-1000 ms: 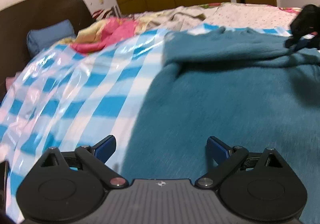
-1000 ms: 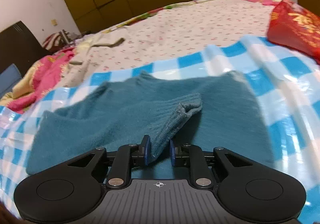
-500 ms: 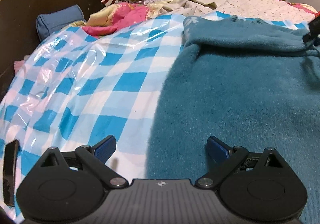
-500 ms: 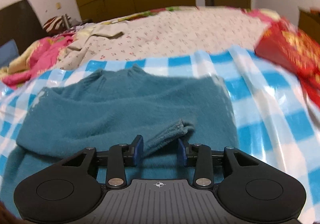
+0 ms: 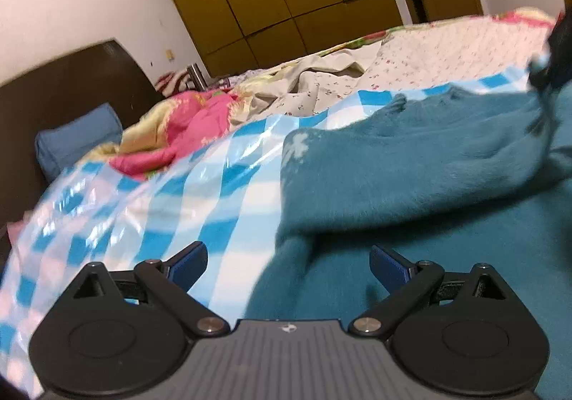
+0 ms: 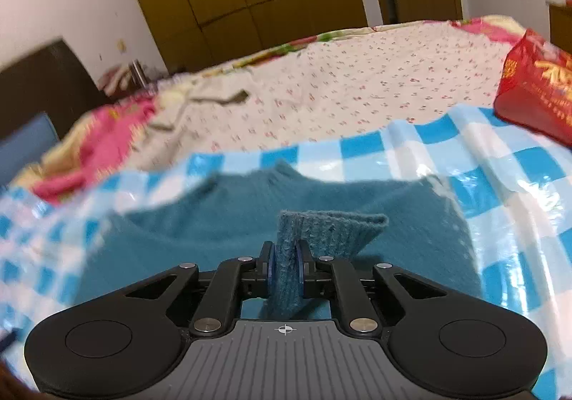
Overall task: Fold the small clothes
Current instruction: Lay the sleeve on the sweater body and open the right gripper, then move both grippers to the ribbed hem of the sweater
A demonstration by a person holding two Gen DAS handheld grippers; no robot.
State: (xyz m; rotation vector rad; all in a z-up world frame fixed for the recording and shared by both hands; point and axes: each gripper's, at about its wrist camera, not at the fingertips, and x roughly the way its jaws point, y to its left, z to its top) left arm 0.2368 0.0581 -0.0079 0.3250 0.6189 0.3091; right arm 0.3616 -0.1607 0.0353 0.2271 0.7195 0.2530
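Half a second earlier the right gripper (image 6: 285, 266) had stood parted around the ribbed cuff (image 6: 332, 230); now its pads were clamped tight on that cuff, with the knit bunched up between them. From the cuff the sleeve ran back to the teal sweater (image 6: 232, 221), which lay spread on the blue-checked plastic sheet (image 6: 500, 164), its neckline toward the floral bedspread (image 6: 357, 85). A red packet (image 6: 532, 85) sat off the sweater's right side, beyond the sheet's far right corner.

The left gripper (image 5: 287, 266) had tilted up since that earlier frame and hung spread wide and empty over the sweater's left edge, where teal knit met checked sheet. A sleeve (image 5: 411, 157) already lay folded across the body beyond it. A pink quilt (image 5: 186, 135) and blue pillow (image 5: 75, 142) sat well left of the sweater.

The step in hand looked like carrying the right sleeve inward. Done well, the cuff would be lifted only slightly, drawn straight across the chest and laid flat. The left gripper could pin the body so the slick sheet did not let it slide.
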